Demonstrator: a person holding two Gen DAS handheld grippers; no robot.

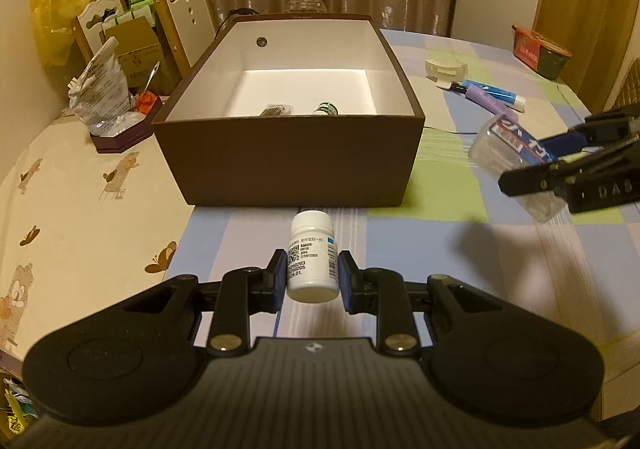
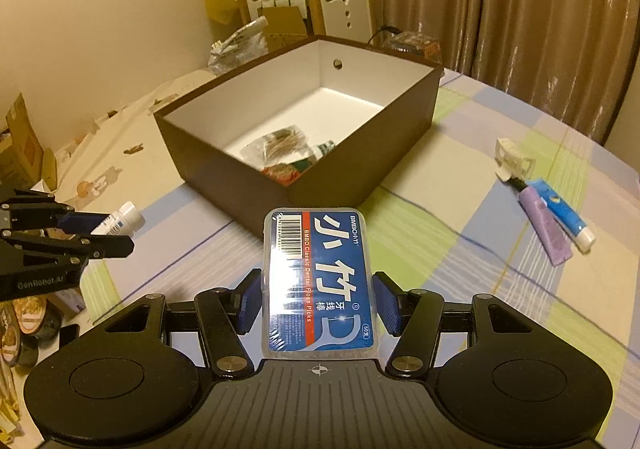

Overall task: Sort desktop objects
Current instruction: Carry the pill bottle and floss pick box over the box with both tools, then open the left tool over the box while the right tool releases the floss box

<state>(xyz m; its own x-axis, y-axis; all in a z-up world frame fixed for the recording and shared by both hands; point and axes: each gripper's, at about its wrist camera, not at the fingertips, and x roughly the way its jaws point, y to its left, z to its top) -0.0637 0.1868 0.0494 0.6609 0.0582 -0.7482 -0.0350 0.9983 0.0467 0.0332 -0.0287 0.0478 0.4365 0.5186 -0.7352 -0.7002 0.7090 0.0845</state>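
1. Left gripper (image 1: 313,281) clamps a white pill bottle (image 1: 312,261), held above the desk (image 1: 420,245) before the brown box (image 1: 288,161).
2. Right gripper (image 2: 318,299) grips a floss-pick case (image 2: 320,281).
3. Box sits mid-desk; glue stick (image 2: 564,213) lies toward the right edge.

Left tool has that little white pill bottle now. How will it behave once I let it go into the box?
The white pill bottle is round and smooth, so it would probably roll if it lands on its side in the brown box. It looks like stiff plastic, unlikely to crush between the left tool pads. Small, so probably light; contents unknown.
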